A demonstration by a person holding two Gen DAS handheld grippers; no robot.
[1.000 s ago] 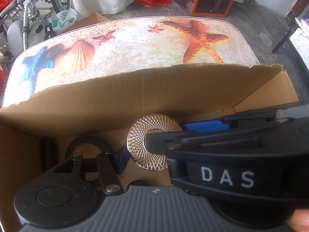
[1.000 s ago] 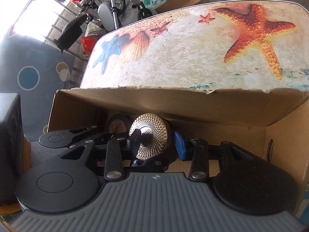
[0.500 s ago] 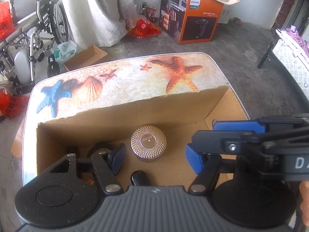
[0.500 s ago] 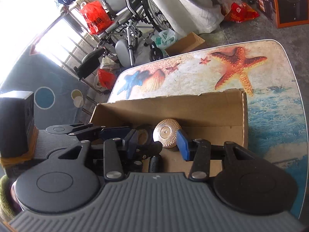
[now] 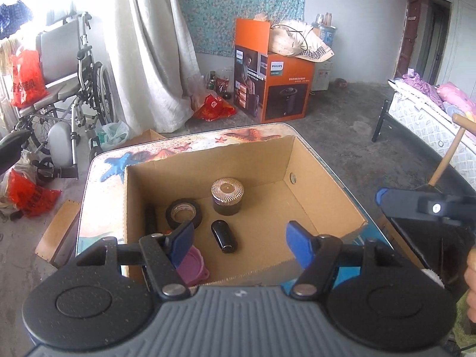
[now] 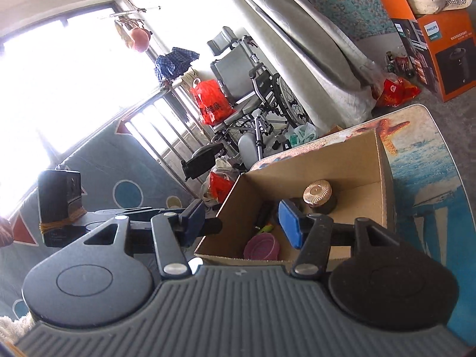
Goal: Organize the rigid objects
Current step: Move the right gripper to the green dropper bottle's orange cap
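Note:
An open cardboard box (image 5: 315, 178) stands on a table (image 5: 89, 208) printed with starfish. Inside it are a dark jar with a gold lid (image 5: 227, 196), a black tape roll (image 5: 184, 212), a small black cylinder (image 5: 223, 236) and a purple lid (image 5: 195, 263). My left gripper (image 5: 239, 244) hovers open above the box's near edge, with nothing between its blue pads. My right gripper (image 6: 242, 221) hangs to the right of it, outside the box (image 6: 327, 163). Its jaws are opening and hold nothing. The jar (image 6: 317, 193) and the purple lid (image 6: 261, 245) also show in the right wrist view.
A wheelchair (image 5: 68, 89) and red bags (image 5: 28, 77) stand left of the table. An orange carton (image 5: 273, 89) sits on the floor beyond it, and a bed (image 5: 431, 119) lies to the right. A wooden stick (image 5: 449, 154) leans at the right edge.
Both grippers have lifted up and back out of the box, leaving the gold-lidded jar standing inside. Both pairs of jaws now stand wider, and the views have tilted up to the room.

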